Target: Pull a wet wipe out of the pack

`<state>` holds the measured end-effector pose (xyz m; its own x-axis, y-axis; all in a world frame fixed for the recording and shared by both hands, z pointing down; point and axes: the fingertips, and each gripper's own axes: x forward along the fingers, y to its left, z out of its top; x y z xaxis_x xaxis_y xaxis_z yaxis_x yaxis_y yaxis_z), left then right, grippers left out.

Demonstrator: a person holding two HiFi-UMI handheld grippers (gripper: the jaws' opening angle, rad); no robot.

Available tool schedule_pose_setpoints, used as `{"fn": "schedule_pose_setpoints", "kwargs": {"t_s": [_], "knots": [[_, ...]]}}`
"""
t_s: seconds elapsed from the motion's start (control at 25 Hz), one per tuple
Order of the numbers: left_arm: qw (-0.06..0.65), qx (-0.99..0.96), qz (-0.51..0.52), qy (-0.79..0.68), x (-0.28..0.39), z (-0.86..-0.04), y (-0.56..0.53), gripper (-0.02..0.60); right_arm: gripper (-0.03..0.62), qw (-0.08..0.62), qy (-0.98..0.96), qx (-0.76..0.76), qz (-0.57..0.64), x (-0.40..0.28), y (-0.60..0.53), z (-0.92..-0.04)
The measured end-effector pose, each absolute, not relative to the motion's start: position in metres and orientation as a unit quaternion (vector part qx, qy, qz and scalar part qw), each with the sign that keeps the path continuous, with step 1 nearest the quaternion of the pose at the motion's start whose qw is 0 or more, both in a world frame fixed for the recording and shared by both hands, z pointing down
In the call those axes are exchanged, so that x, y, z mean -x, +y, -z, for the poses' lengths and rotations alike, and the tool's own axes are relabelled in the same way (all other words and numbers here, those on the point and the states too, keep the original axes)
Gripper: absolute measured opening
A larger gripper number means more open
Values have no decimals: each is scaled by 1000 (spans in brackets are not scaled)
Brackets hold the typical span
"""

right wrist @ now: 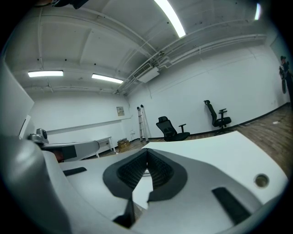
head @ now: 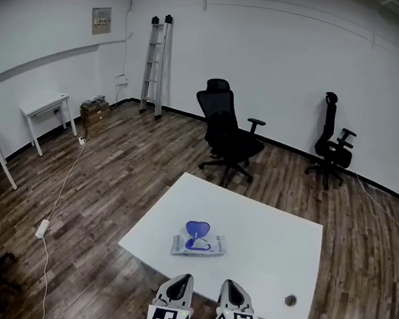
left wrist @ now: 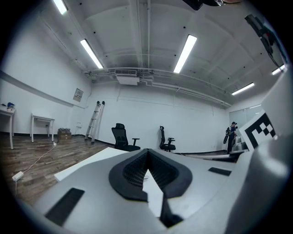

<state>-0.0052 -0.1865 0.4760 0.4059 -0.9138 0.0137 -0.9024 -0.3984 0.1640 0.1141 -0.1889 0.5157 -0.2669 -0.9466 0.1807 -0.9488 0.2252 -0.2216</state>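
Your left hand-held gripper [head: 180, 280] and right hand-held gripper [head: 232, 287]: side by side at near edge of white worktop [head: 270, 230], jaws of each closed tip to tip, nothing between. Wet wipe pack [head: 198, 245]: flat on worktop ahead of you, blue lid [head: 197, 228] flipped open, apart from both.

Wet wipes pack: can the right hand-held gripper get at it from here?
Probably yes. Only bare table lies between the right hand-held gripper and the wet wipes pack; its jaws are shut, so they must open first.
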Motion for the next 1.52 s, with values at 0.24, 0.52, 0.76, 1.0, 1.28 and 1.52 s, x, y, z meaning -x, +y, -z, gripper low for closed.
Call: {"fn": "schedule_pose_setpoints", "kwargs": {"t_s": [0.24, 0.52, 0.76, 1.0, 1.28, 1.52], "knots": [[73, -836, 38, -543, 9, -477, -218, -2, 8, -6, -782, -604, -154, -109, -221, -517], [79, -836, 32, -543, 16, -484, -256, -2, 8, -2, -781, -604, -160, -102, -257, -524], [78, -840, 30, -536, 18, -484, -286, -2, 8, -6, -775, -611, -161, -101, -288, -524], [74, -844, 31, -530, 14, -481, -314, -2, 8, -12, -769, -619, -155, -107, -313, -518], [74, -843, 37, -531, 15, -481, -329, -2, 8, -7, -770, -618, -158, -105, -327, -522], [88, -835, 35, -542, 17, -489, -328, -2, 8, 10, -775, -611, -164, -107, -324, -529]]}}
